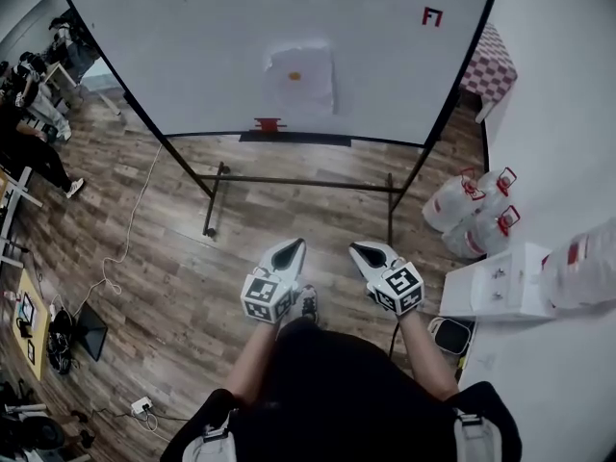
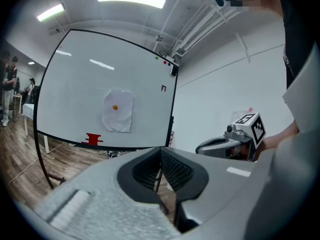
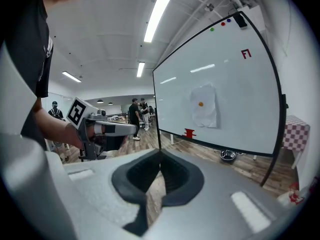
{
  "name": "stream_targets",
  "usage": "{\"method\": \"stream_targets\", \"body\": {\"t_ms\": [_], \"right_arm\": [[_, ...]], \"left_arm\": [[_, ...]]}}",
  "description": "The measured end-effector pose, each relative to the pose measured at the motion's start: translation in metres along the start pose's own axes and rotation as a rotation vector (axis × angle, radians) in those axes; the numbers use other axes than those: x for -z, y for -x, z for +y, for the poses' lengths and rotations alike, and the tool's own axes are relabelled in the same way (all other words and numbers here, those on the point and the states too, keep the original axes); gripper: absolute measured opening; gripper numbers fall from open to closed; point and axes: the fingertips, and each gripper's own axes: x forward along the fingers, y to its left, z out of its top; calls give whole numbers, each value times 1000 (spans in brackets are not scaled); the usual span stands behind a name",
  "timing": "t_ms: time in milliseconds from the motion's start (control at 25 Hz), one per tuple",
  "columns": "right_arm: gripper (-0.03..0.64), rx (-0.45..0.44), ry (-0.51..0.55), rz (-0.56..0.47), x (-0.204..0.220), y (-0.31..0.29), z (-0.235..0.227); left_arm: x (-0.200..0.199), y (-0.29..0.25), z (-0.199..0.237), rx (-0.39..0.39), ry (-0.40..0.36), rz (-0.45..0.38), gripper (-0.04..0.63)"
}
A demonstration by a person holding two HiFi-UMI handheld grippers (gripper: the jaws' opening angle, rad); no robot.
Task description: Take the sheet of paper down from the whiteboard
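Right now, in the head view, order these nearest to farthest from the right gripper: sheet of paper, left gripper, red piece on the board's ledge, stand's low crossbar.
From the right gripper:
1. left gripper, close beside it.
2. stand's low crossbar, ahead, near the floor.
3. red piece, on the whiteboard's bottom ledge.
4. sheet of paper, higher up, mid-board.

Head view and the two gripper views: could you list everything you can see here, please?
whiteboard: one, white with black frame, on a stand ahead
sheet of paper: one, white, crumpled, middle of the whiteboard
orange dot: one, orange, on the sheet
red object: one, red, whiteboard's bottom ledge
water jugs: two, clear with red handles, on the floor right of the stand
cable: one, white, on the floor at left
floor: one, brown wood
people: several, dark clothes, far background
left gripper: one, grey, shut, empty
right gripper: one, grey, shut, empty
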Motion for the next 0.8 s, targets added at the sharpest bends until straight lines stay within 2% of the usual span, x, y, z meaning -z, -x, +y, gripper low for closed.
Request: {"method": "stream_targets", "body": {"t_ms": [800], "right_arm": [[3,50,-39,25,-22,-99,-64]], "left_arm": [[-17,-73,98,38,22,13,11]]}}
